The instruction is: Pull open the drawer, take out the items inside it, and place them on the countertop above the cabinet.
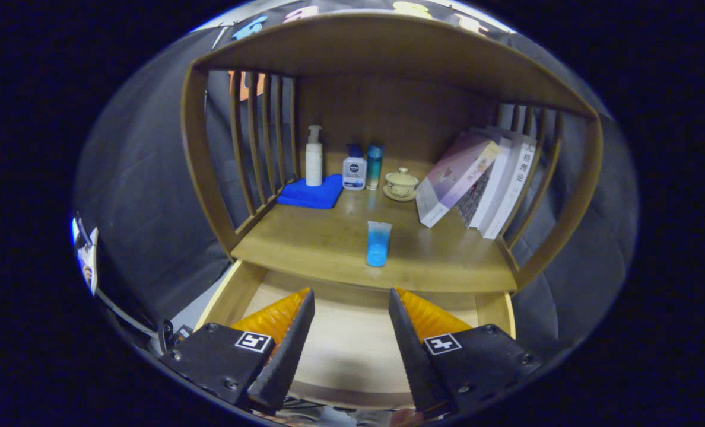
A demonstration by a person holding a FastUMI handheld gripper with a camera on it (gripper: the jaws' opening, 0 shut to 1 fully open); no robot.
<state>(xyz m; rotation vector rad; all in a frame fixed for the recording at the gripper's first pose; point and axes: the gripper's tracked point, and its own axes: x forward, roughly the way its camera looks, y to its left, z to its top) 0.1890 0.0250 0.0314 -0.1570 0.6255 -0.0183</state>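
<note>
The hand-held gripper (351, 296) hangs over the pulled-out light wooden drawer (352, 350) with its 2 fingers spread wide and nothing between them. The drawer's pale floor shows between and ahead of the fingers, and no item can be made out on the part that shows.

Just beyond the fingertips lies the wooden tabletop (317, 243) of the bamboo-coloured cabinet, framed by slatted side rails and a curved top board. Near its front edge, a little ahead of the gap between the fingers, a translucent blue squeeze tube (378, 244) stands on its cap end, upright and apart from everything else.

Further back, by the left rail, a folded blue cloth (311, 193) lies flat, and a white pump bottle (313, 157) stands on its rear part. Just beside the cloth stands a small white bottle with a blue cap (354, 169), and touching or nearly touching it is a slim teal cylindrical bottle (374, 167). To the right of these sits a small cream lidded ceramic cup on a saucer (401, 184). By the right rail, a row of about 4 paperback books (477, 181) leans over to the left, the nearest cover facing outward
</note>
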